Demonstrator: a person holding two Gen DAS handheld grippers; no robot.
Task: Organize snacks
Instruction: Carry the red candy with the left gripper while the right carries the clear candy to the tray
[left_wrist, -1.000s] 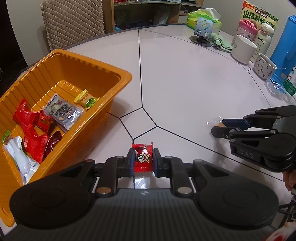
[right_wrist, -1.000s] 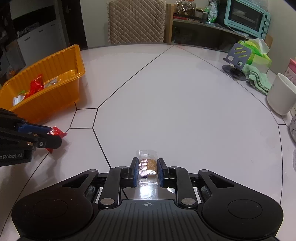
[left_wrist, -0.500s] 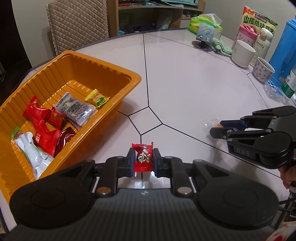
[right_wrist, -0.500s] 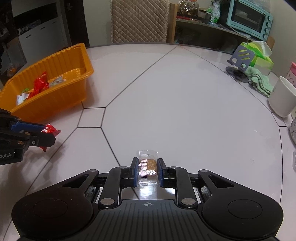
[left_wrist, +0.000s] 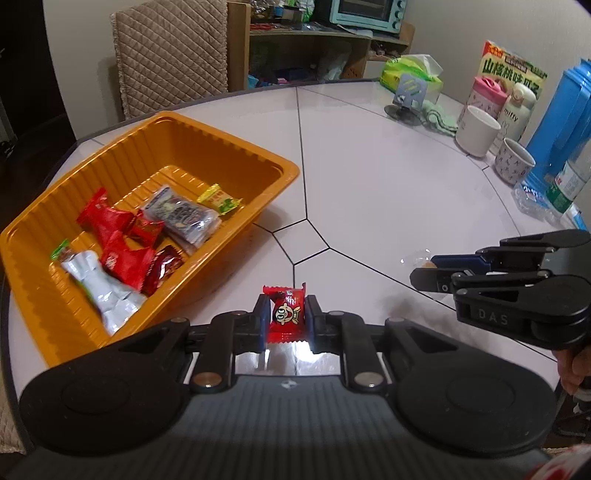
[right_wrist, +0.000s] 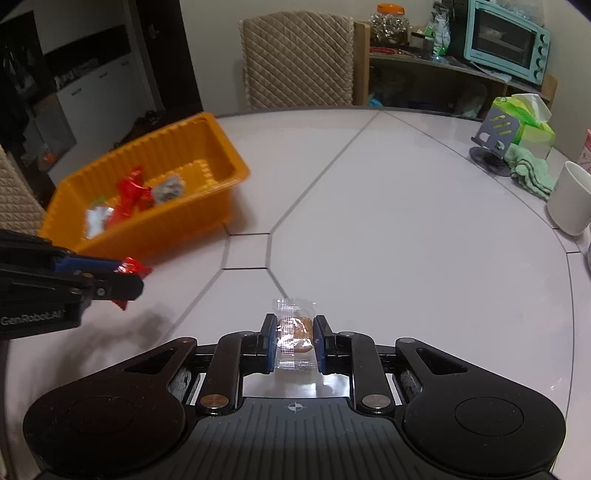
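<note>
2 snacks remained outside the bin (left_wrist: 280, 173): the left gripper (left_wrist: 286, 314) clamped a red candy (left_wrist: 287, 312), the right gripper (right_wrist: 294, 338) a clear packet (right_wrist: 295, 332).

tray (left_wrist: 284, 168) left on table (left_wrist: 369, 192) | snacks (left_wrist: 122, 240) in tray | mugs (left_wrist: 476, 131) right

Surface (right_wrist: 406, 229): smooth, glossy. Tray (left_wrist: 255, 157): ribbed orange plastic. Red candy (left_wrist: 287, 314): shiny foil wrapper. Chair (right_wrist: 299, 59): quilted cloth.
</note>
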